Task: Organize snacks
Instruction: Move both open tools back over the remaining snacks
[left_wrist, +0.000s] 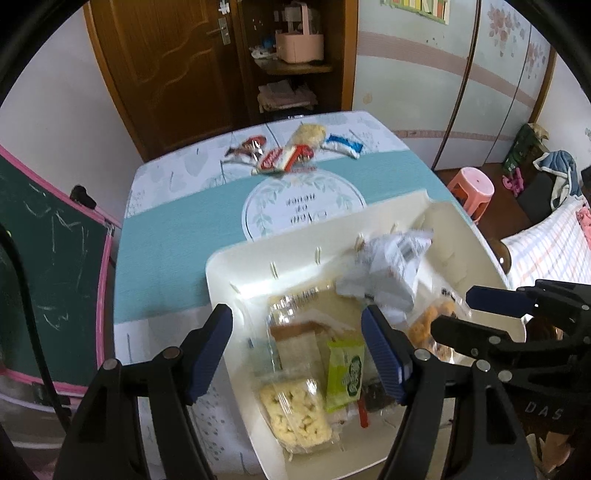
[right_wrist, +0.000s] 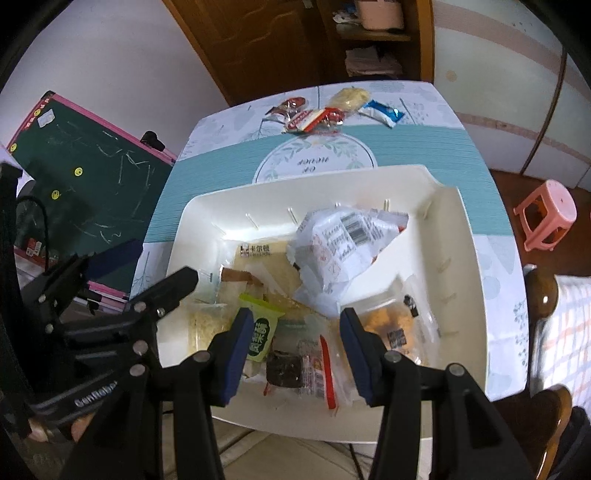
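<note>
A: What is seen at the left?

B: A chalkboard (left_wrist: 55, 266) is stood at the far left, beside the table (left_wrist: 166, 236). The left gripper (left_wrist: 297, 345) is held over the left edge of the bin (left_wrist: 369, 221), jaws spread wide, nothing gripped. Its left finger is seen over the tablecloth outside the bin, its right finger above the snacks inside.

A: And in the bin?

B: A rice cracker (left_wrist: 295, 413) is laid near the left, a green packet (right_wrist: 262, 334) just right of it, a bread pack (right_wrist: 258, 266) behind both. A dark bar (right_wrist: 284, 369) and a red-striped wrapper (right_wrist: 325, 369) are found near the front edge. A crumpled white bag (right_wrist: 340, 251) is piled at the middle, far side, and a pack of orange snacks (right_wrist: 391, 325) is placed to the right.

A: The right gripper (right_wrist: 293, 354)?

B: It is held above the near middle of the bin, jaws parted moderately, nothing clamped between them.

A: Anything outside the bin?

B: A cluster of loose snacks (right_wrist: 332, 107) is left at the far edge of the table. A pink stool (right_wrist: 546, 210) is seen on the floor at the right.
</note>
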